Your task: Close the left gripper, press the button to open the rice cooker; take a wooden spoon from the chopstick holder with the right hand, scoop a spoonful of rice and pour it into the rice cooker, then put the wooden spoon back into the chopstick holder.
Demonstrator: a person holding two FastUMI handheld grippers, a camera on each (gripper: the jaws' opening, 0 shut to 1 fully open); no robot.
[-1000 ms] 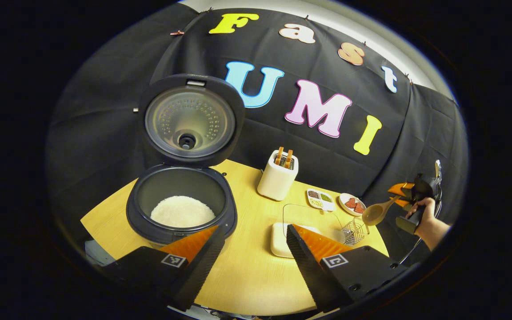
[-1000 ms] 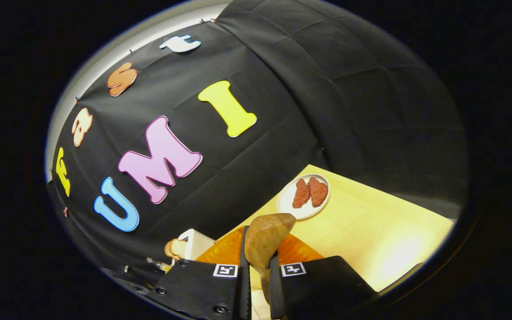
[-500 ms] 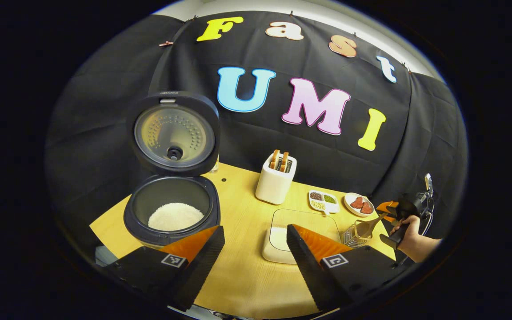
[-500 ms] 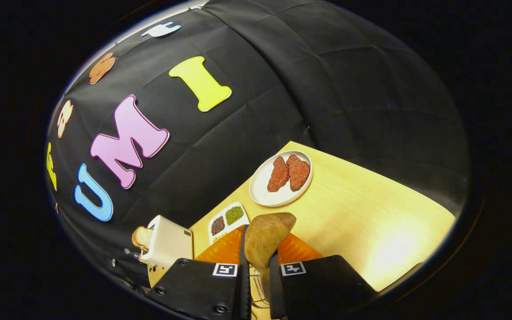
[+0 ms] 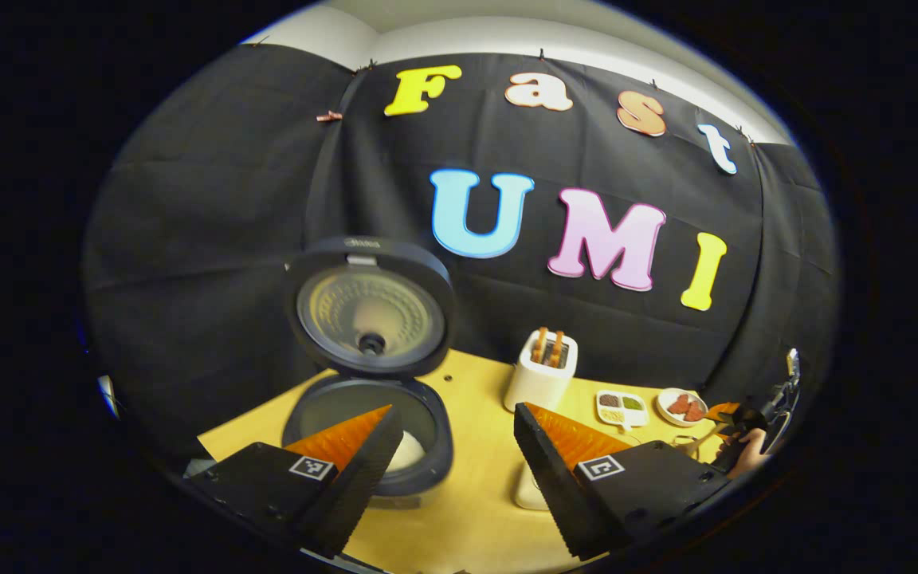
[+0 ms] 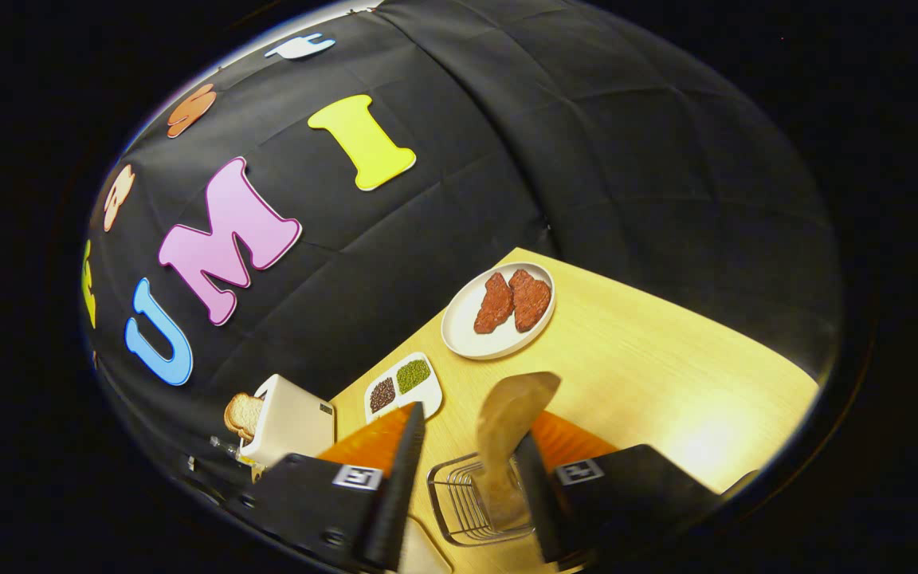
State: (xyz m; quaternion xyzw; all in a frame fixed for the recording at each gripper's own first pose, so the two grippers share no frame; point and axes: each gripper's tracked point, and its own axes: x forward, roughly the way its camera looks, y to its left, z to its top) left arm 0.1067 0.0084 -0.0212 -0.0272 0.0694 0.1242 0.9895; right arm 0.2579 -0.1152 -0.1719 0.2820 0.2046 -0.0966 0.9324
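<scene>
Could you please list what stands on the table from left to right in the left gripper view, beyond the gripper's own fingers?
Rice cooker with its lid up → toaster holding toast → divided dish of grains → plate with two reddish pieces → right gripper in a hand.

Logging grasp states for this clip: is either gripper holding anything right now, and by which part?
Nothing is held. The right gripper is open, the wooden spoon standing in the wire holder. The left gripper is open too.

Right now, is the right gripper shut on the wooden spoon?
No. In the right gripper view the right gripper is open and the wooden spoon stands in the wire chopstick holder.
</scene>
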